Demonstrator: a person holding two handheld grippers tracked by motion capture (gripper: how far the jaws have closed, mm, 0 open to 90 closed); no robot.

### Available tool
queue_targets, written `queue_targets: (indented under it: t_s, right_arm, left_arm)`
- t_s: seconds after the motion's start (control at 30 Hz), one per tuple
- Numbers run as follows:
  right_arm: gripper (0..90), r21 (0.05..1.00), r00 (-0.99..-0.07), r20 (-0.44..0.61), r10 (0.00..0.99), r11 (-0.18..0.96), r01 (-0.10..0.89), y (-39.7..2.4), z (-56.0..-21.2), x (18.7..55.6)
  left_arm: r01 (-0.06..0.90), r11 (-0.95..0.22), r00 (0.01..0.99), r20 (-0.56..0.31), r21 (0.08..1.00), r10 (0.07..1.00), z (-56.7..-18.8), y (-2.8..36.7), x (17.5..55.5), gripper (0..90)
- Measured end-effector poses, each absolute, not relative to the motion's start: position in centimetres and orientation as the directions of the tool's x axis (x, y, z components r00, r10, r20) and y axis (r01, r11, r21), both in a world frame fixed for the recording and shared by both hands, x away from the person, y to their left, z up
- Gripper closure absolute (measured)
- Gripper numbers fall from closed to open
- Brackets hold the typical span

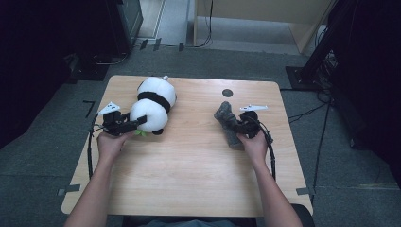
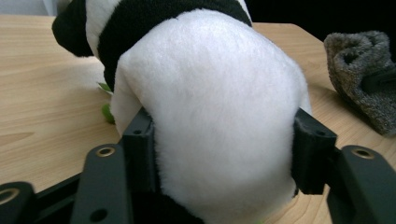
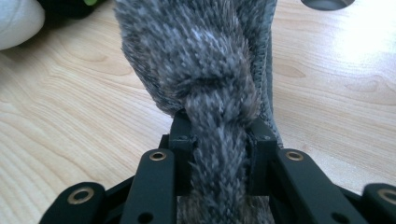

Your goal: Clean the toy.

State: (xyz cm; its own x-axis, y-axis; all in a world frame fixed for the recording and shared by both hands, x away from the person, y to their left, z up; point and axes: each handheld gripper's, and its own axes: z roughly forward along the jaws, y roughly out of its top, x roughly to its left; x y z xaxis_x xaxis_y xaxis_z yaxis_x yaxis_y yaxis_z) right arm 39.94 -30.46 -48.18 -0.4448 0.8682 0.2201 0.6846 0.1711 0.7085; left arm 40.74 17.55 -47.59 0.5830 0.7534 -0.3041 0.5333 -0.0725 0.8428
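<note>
A black-and-white panda plush (image 1: 153, 104) lies on the left half of the wooden table (image 1: 198, 165). My left gripper (image 1: 139, 121) comes at it from the left. In the left gripper view, both pads of my left gripper (image 2: 224, 128) press into the panda's white rump (image 2: 210, 116), which bulges between them. A grey fuzzy plush toy (image 1: 224, 113) lies on the right half of the table, and my right gripper (image 1: 236, 125) holds it. In the right gripper view, the pads of my right gripper (image 3: 219, 130) pinch a narrow part of this grey toy (image 3: 201, 51).
A small dark round disc (image 1: 227, 92) sits near the table's far edge. A green bit (image 1: 140, 133) pokes out under the panda. Black stands and cables (image 1: 321, 71) crowd the floor at the right. The near half of the table is bare wood.
</note>
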Motion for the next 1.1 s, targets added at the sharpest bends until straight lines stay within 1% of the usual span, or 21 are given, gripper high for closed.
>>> queue_targets:
  t_s: [0.2, 0.33, 0.4, 0.47, 0.53, 0.57, 0.77, 0.8, 0.87, 0.93, 1.1]
  right_arm:
    - [64.3, 0.697, -0.446, 0.202, 0.872, 0.192, 0.691, -30.5, -49.2, 40.5]
    - [60.5, 0.688, -0.439, 0.218, 0.871, 0.182, 0.702, -30.6, -49.6, 40.7]
    - [55.2, 0.692, -0.44, 0.22, 0.871, 0.179, 0.7, -30.6, -49.7, 40.8]
    - [50.4, 0.697, -0.432, 0.2, 0.879, 0.182, 0.694, -30.5, -49.6, 40.8]
    - [44.4, 0.703, -0.429, 0.208, 0.879, 0.171, 0.691, -30.6, -49.5, 40.8]
    - [42.9, 0.703, -0.428, 0.213, 0.878, 0.167, 0.691, -30.7, -49.5, 40.8]
    - [41.5, 0.712, -0.435, 0.209, 0.876, 0.169, 0.681, -30.5, -48.9, 40.4]
    - [41.4, 0.716, -0.439, 0.21, 0.874, 0.168, 0.678, -30.5, -48.7, 40.4]
    - [40.1, 0.726, -0.445, 0.206, 0.871, 0.169, 0.666, -30.5, -48.4, 40.2]
    - [39.8, 0.732, -0.447, 0.212, 0.869, 0.162, 0.662, -30.6, -48.0, 39.9]
    - [39.7, 0.748, -0.462, 0.207, 0.862, 0.165, 0.643, -30.4, -47.1, 39.4]
  left_arm:
    - [0.539, -0.093, 0.586, -0.294, 0.837, 0.755, -47.8, 17.6, 41.0, 28.6]
    - [0.552, -0.111, 0.601, -0.303, 0.826, 0.74, -47.9, 17.8, 41.0, 22.6]
    - [0.558, -0.117, 0.601, -0.303, 0.822, 0.739, -47.8, 18.0, 41.0, 19.8]
    - [0.563, -0.122, 0.601, -0.303, 0.817, 0.74, -47.7, 18.0, 41.0, 18.1]
    - [0.565, -0.131, 0.596, -0.293, 0.815, 0.748, -47.6, 17.9, 41.0, 15.1]
    - [0.563, -0.136, 0.596, -0.286, 0.815, 0.75, -47.6, 17.9, 41.0, 15.1]
    - [0.575, -0.15, 0.586, -0.278, 0.804, 0.761, -47.3, 17.8, 40.9, 13.1]
    - [0.578, -0.161, 0.583, -0.267, 0.8, 0.767, -47.2, 17.7, 40.8, 11.2]
    - [0.572, -0.177, 0.578, -0.241, 0.801, 0.779, -46.8, 17.4, 40.7, 1.1]
    - [0.565, -0.186, 0.582, -0.229, 0.804, 0.781, -46.6, 17.4, 40.4, 0.2]
    - [0.568, -0.188, 0.581, -0.229, 0.801, 0.781, -45.9, 17.6, 40.0, 0.0]
